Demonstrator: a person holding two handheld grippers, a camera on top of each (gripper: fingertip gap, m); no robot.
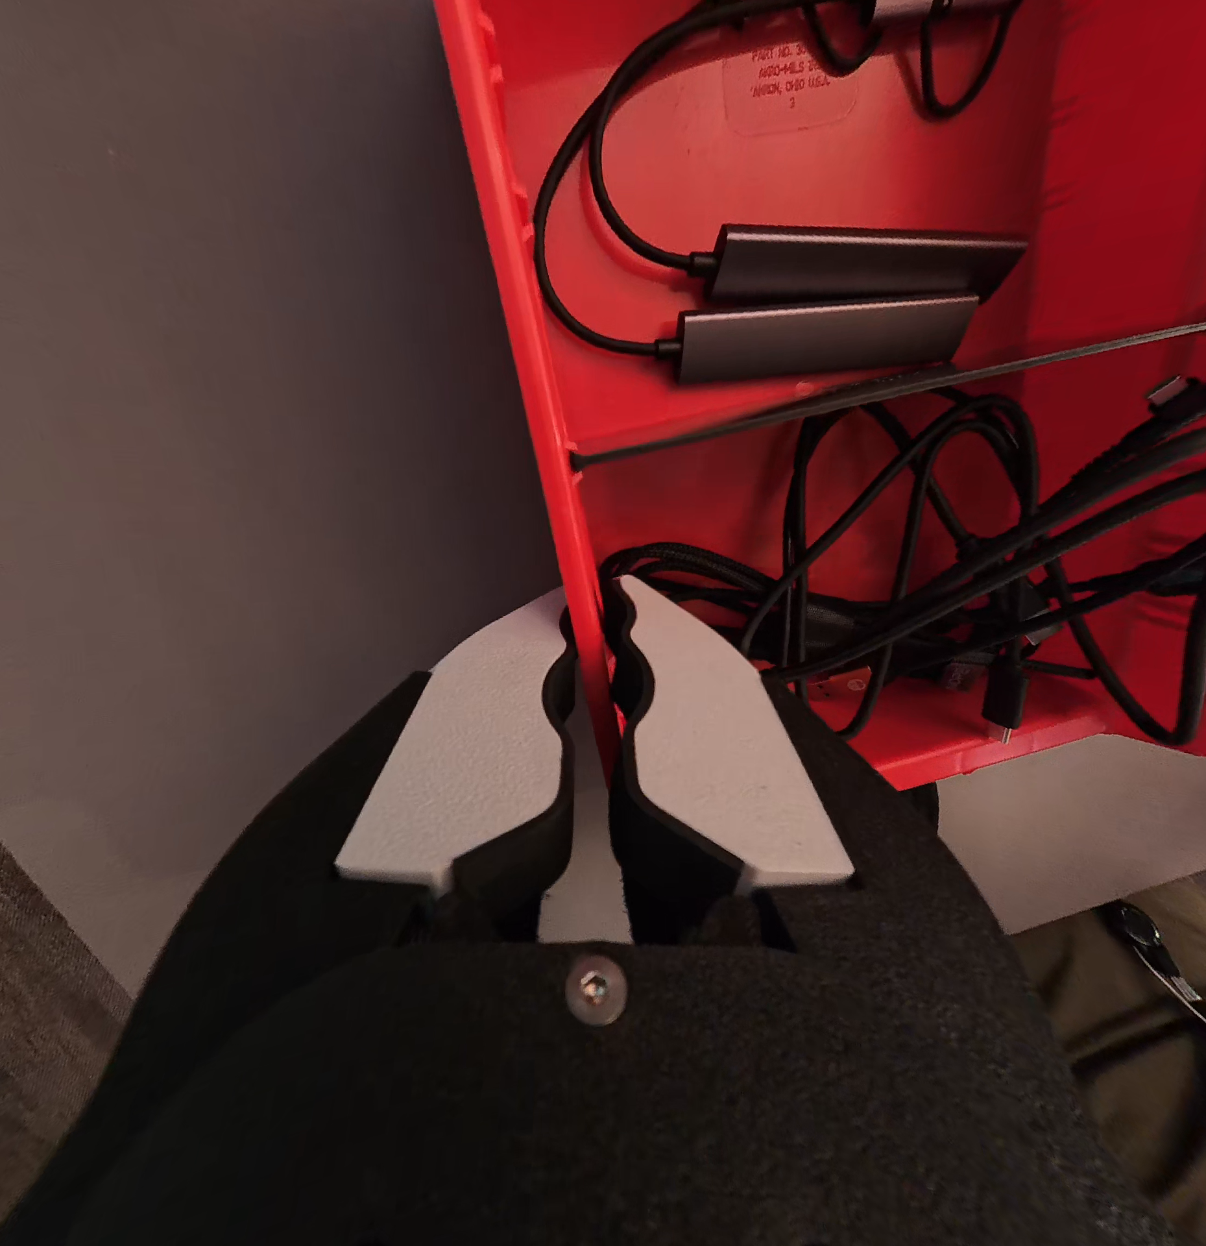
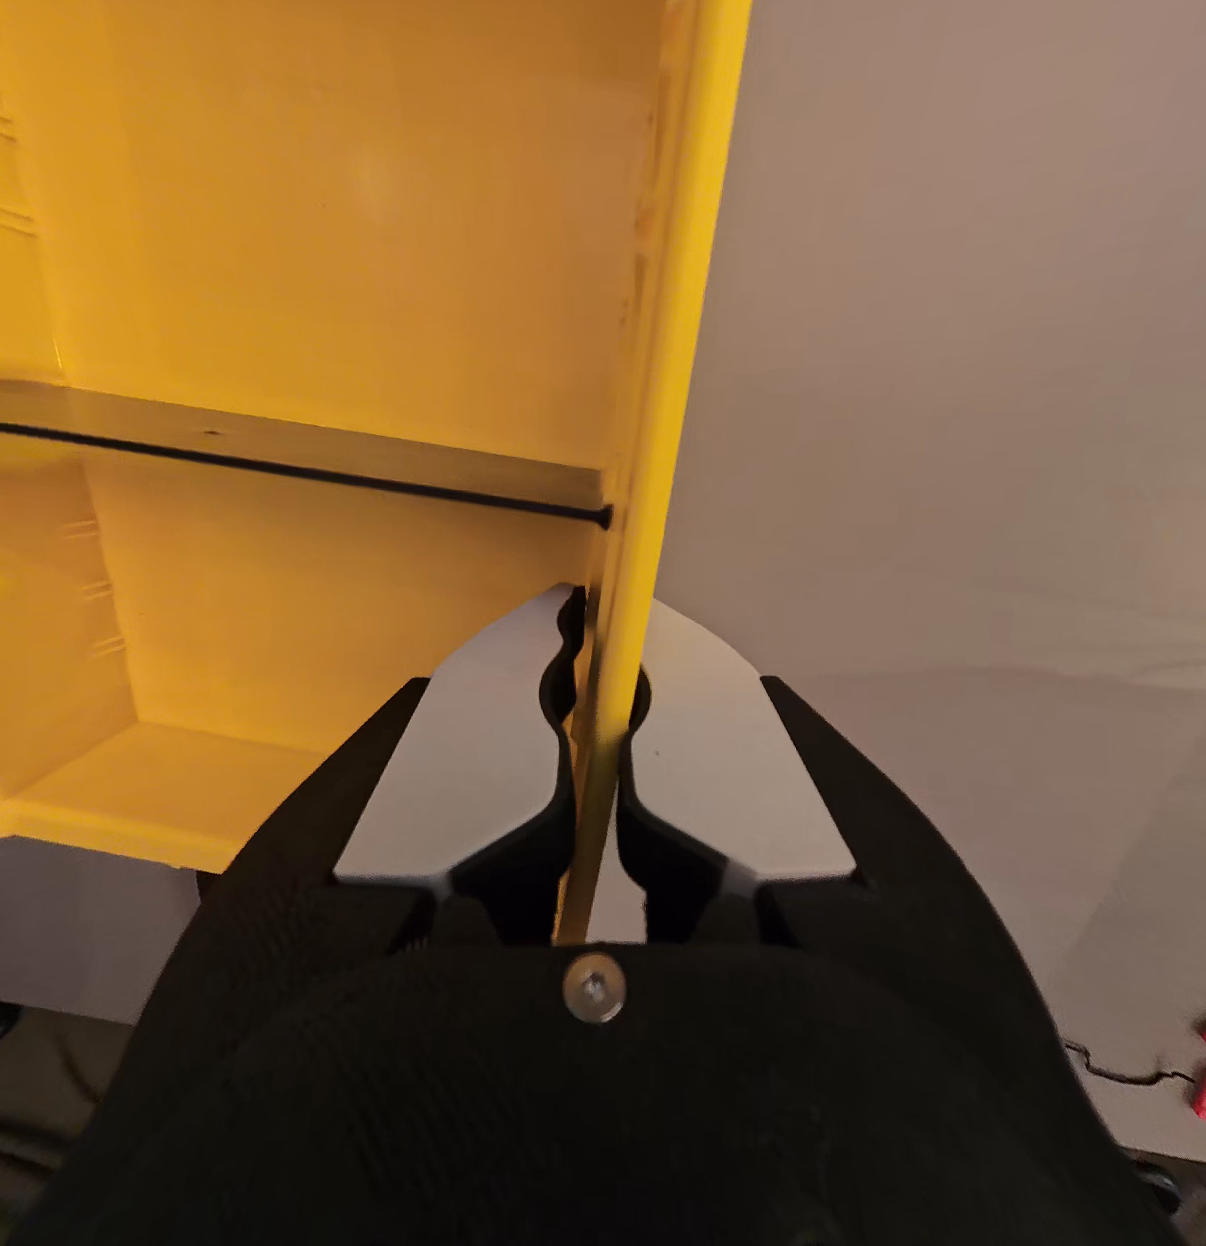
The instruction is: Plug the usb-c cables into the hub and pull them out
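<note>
The left hand-held gripper (image 1: pixel 590 607) is clamped on the left side wall of the red bin (image 1: pixel 519 283), one finger outside the wall and one inside, pinching the thin rim. Inside that red bin, beyond its black divider (image 1: pixel 856 398), two grey hubs (image 1: pixel 849 270) lie side by side, each with a black lead curling off its left end (a third grey piece peeks in at the bin's far end, too cropped to tell). On the near side of the divider, right beside the gripper's inner finger, sits a tangled heap of black usb-c cables (image 1: pixel 991 573), loose plugs showing at the bin's near right corner. Over on the other side, the right hand-held gripper (image 2: pixel 603 607) is closed on the right wall of a yellow bin (image 2: pixel 687 270), a black divider (image 2: pixel 317 465) crossing that bin's floor. Both bins rest on a pale bench (image 2: pixel 991 472).
</note>
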